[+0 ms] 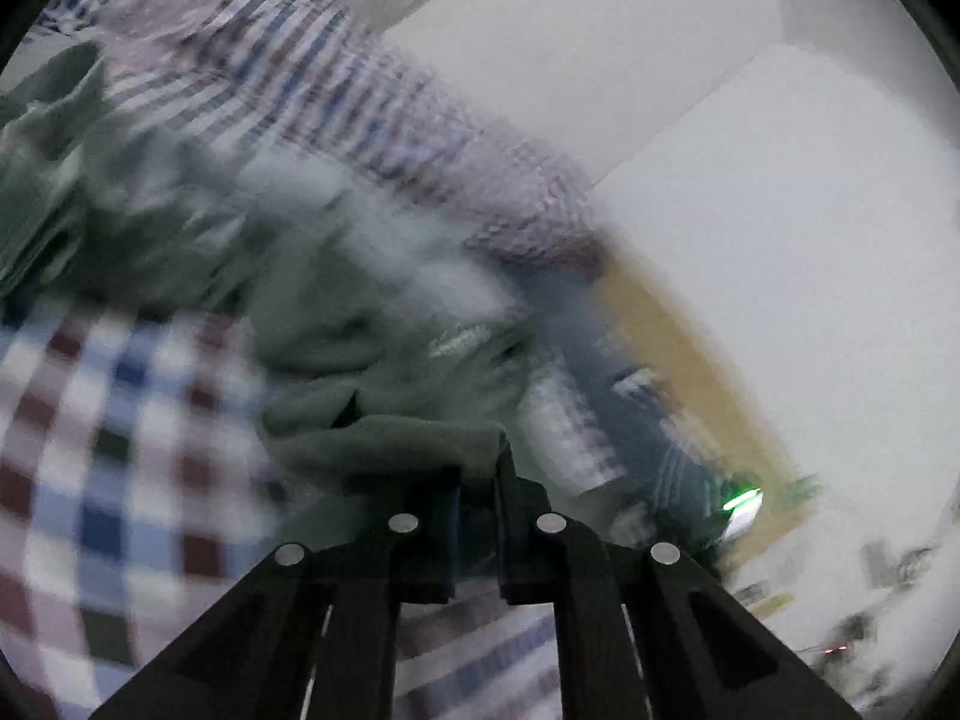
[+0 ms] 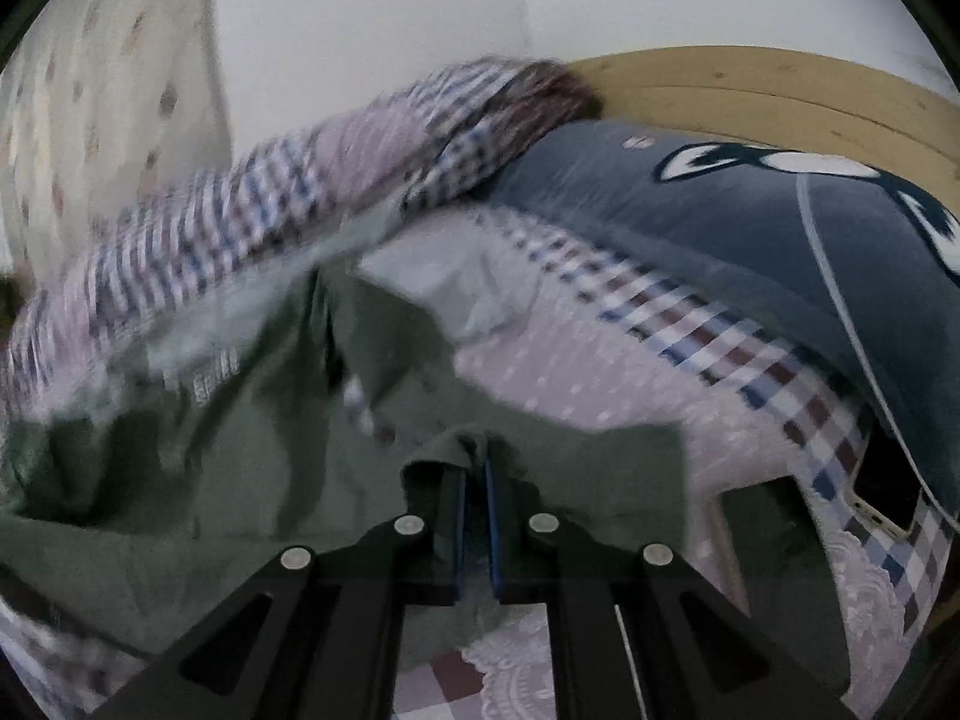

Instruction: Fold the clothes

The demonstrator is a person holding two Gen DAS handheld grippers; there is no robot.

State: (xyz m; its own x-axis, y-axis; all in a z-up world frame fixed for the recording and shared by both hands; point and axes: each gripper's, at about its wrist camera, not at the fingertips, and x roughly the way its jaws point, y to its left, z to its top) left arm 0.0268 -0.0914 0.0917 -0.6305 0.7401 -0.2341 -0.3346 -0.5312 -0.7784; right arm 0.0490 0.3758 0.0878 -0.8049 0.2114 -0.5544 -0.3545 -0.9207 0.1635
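1. Right wrist view: checked bedspread (image 2: 750, 348) in red, blue and white covers the bed, with a pale lace-edged panel across its middle; wooden headboard (image 2: 780, 90) behind.
2. Dark blue pillow (image 2: 690, 222) with a white graphic lies at the head of the bed, against the headboard.
3. Green garment (image 2: 210, 480) is spread over the bedspread, rumpled (both views blurred), just below a bunched striped cloth (image 2: 240, 216).
4. Right gripper (image 2: 474, 468): jaws pressed together, pinching an edge of the green garment.
5. Left gripper (image 1: 480, 468): jaws nearly together, pinching a thick fold of the same garment (image 1: 384, 432).
6. Phone (image 2: 882, 504) lies beside the pillow's lower corner.
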